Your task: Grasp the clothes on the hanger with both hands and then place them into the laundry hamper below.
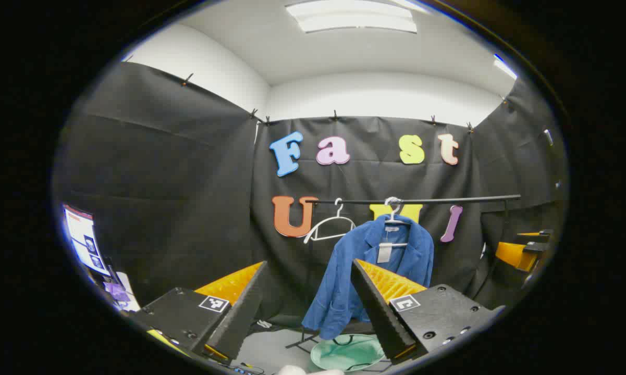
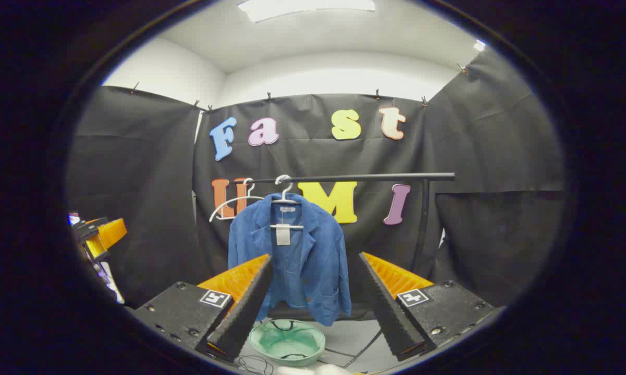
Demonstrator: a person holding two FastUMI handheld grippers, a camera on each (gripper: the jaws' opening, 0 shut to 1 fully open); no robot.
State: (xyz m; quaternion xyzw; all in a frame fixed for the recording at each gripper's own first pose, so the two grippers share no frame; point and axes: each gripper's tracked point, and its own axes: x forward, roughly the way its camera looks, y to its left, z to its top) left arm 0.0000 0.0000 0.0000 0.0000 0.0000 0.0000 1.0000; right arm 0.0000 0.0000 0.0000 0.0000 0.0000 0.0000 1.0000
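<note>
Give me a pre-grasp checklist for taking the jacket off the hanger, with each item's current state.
1. Left gripper open: ok, fingers wide apart with nothing between them.
2. Right gripper open: ok, fingers apart with nothing between them.
3. Jacket on its hanger on the rail: ok.
4. Hamper below the jacket: ok, on the floor under the hem, open side up.
5. Grippers at the jacket: not ok, both are well short of it.
6. Spare hanger away from the grasp: cannot tell, it hangs close beside the jacket's shoulder.
</note>
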